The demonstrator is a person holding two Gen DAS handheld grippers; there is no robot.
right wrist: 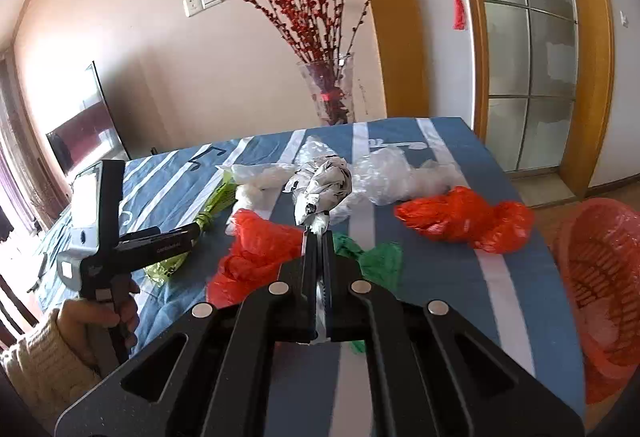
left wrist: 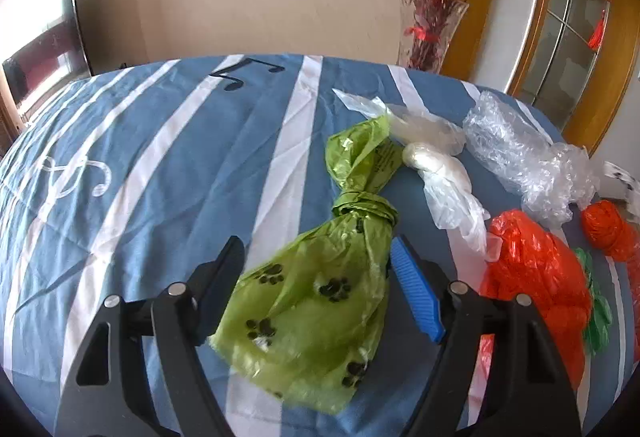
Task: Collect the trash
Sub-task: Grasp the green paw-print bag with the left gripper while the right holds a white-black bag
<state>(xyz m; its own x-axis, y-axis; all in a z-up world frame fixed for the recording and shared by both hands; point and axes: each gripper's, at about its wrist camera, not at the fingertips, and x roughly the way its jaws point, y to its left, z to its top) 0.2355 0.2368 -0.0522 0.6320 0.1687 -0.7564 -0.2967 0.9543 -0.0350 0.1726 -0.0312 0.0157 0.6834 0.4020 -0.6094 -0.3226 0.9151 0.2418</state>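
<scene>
A knotted green bag with paw prints (left wrist: 316, 297) lies on the blue striped cloth. My left gripper (left wrist: 318, 257) stands open over it, one finger on each side of its lower half, the pads not pressing. In the right wrist view my right gripper (right wrist: 319, 233) is shut on a crumpled white bag with black print (right wrist: 320, 185), lifted a little above the table. An orange basket (right wrist: 600, 285) lined with orange plastic stands off the table's right edge. The left gripper's body (right wrist: 152, 241) and the hand holding it show at the left.
More trash lies on the cloth: clear bags (left wrist: 436, 157), bubble wrap (left wrist: 520, 157), orange bags (left wrist: 536, 273) (right wrist: 468, 217) and a dark green bag (right wrist: 380, 257). A glass vase of red branches (right wrist: 330, 93) stands at the far edge. A television (right wrist: 84, 129) stands far left.
</scene>
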